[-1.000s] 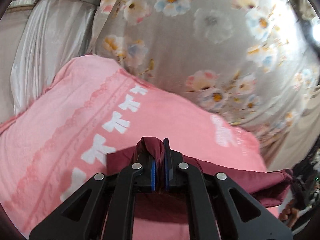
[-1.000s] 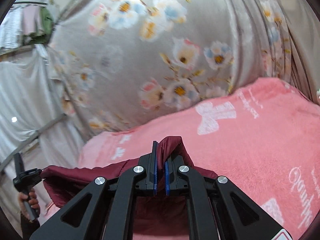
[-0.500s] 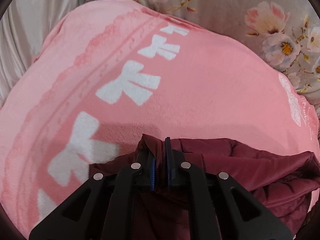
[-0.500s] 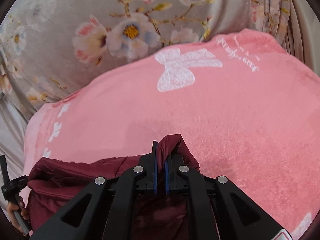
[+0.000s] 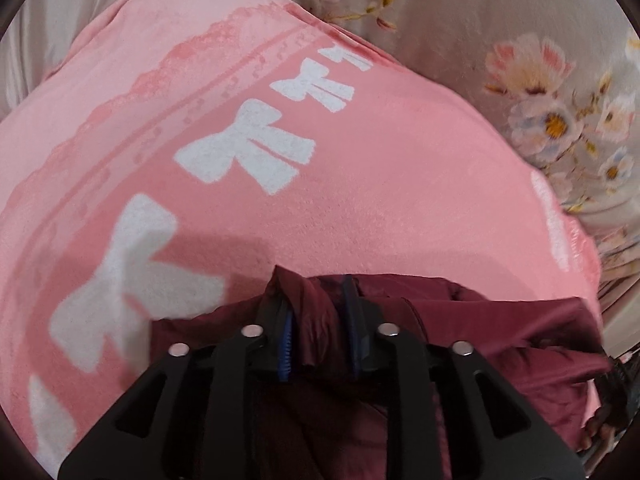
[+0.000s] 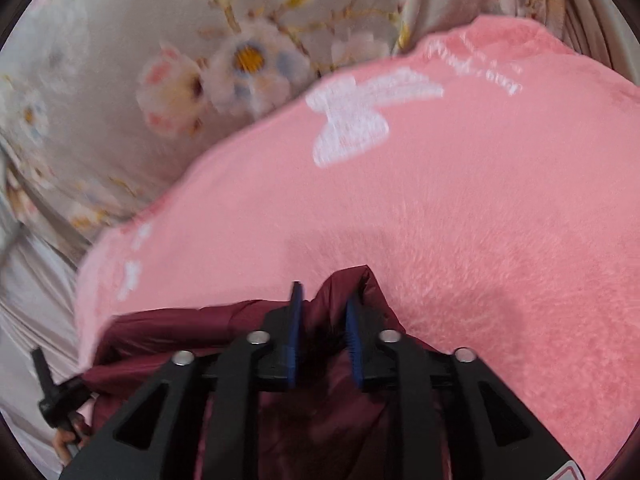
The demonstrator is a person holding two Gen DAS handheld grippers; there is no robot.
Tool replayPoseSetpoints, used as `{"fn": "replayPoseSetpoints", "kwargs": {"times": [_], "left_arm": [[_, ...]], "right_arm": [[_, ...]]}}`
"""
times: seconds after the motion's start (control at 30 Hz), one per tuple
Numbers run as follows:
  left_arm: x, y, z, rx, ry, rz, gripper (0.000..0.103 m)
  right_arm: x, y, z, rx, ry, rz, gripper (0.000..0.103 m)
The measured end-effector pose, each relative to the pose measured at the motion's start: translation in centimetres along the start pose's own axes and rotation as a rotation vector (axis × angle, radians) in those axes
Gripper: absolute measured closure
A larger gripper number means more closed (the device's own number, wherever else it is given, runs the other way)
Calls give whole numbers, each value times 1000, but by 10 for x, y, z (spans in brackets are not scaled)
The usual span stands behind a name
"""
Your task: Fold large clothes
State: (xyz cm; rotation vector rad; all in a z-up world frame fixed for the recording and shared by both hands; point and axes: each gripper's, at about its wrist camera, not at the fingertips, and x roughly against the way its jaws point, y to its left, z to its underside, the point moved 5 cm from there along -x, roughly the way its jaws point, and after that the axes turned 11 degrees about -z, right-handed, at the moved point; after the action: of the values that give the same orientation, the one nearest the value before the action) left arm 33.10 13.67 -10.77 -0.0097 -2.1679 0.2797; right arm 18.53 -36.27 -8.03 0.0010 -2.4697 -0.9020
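A dark maroon garment (image 5: 500, 332) lies on a pink fleece blanket (image 5: 360, 184) with white bows. My left gripper (image 5: 318, 304) is low over the blanket, its jaws parted a little, with a fold of the garment loose between them. In the right wrist view the same garment (image 6: 168, 332) spreads to the left. My right gripper (image 6: 324, 308) also stands open a little around a bunched fold of the garment, just above the blanket (image 6: 460, 220).
A grey floral sheet (image 5: 500, 40) covers the surface beyond the blanket, also in the right wrist view (image 6: 140, 60). Pale satin fabric (image 5: 36, 28) lies at the left. The other handle and a hand (image 6: 56, 408) show at the lower left of the right wrist view.
Both grippers came down from above onto the blanket with the garment. Their jaws, shut on the fabric before, have now parted and the folds sit loose between them.
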Motion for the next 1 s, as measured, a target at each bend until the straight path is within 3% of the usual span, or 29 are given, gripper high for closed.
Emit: {"fn": "replayPoseSetpoints", "kwargs": {"times": [0.03, 0.07, 0.13, 0.2, 0.27, 0.43, 0.5, 0.53, 0.57, 0.67, 0.83, 0.9, 1.0], "left_arm": [[15, 6, -2, 20, -13, 32, 59], [31, 12, -5, 32, -44, 37, 36], [64, 19, -11, 26, -151, -31, 15], [91, 16, -17, -25, -235, -63, 15], [107, 2, -20, -80, -272, -98, 15], [114, -50, -2, -229, -246, -96, 15], [111, -67, 8, -284, -232, -98, 15], [107, -77, 13, -308, -218, -96, 15], [102, -84, 16, -326, -205, -93, 15], [95, -105, 18, -361, -185, -67, 15], [82, -144, -3, -384, -189, -19, 15], [63, -155, -10, -382, -162, -15, 15], [14, -163, -11, -401, -97, -99, 15]], "right_arm": [[13, 6, -2, 14, -38, -7, 50], [31, 16, -5, 51, -87, -1, 46], [55, 48, -4, 181, -121, 6, 42], [53, 82, 8, 291, -62, -22, 38], [22, 120, 32, 373, 88, -75, 38], [-60, 166, 72, 464, 289, -50, 38], [-90, 167, 78, 419, 354, -30, 48], [-99, 165, 79, 406, 364, -13, 83], [-109, 162, 80, 393, 382, 19, 97], [-101, 167, 65, 343, 341, -34, 99], [-76, 206, 30, 445, 213, -70, 100], [-93, 205, 27, 472, 228, -22, 100], [-133, 178, 35, 425, 322, 26, 100]]}}
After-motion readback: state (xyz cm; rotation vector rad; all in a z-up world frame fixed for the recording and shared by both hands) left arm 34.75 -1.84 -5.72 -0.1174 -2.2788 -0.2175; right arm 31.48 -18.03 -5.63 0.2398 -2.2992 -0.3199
